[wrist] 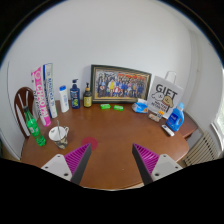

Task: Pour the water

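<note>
My gripper [112, 160] is open and empty, its two magenta-padded fingers [80, 157] spread wide above the front of a brown round wooden table [112, 128]. At the table's left, well beyond the left finger, stand a green bottle [33, 127], a clear glass [58, 131] and a tall clear bottle [44, 108]. Nothing is between the fingers.
Along the back stand a white bottle [63, 99], a blue bottle [74, 95], a dark bottle [87, 96], a framed photo [120, 83] and a white gift bag [164, 95]. A blue spray bottle [174, 118] is at the right. A chair back [22, 105] is at the left.
</note>
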A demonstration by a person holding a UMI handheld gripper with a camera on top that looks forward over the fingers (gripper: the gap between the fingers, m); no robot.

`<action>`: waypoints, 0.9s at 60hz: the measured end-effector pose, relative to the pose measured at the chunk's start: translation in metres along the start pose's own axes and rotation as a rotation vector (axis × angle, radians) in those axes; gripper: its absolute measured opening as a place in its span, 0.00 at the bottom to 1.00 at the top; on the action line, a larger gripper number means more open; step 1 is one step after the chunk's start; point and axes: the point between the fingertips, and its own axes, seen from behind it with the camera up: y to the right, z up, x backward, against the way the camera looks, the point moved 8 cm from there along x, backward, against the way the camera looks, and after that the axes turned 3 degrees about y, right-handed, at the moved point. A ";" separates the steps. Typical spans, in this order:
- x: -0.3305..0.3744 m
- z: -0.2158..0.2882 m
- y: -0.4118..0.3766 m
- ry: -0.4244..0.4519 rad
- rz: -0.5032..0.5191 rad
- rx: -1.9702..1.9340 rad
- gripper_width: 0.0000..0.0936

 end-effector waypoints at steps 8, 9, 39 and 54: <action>0.000 -0.010 -0.022 -0.008 0.029 0.013 0.91; 0.000 -0.012 -0.027 -0.008 0.035 0.015 0.91; -0.024 -0.029 -0.277 0.126 0.413 0.027 0.92; -0.090 -0.021 -0.366 0.205 0.430 -0.031 0.91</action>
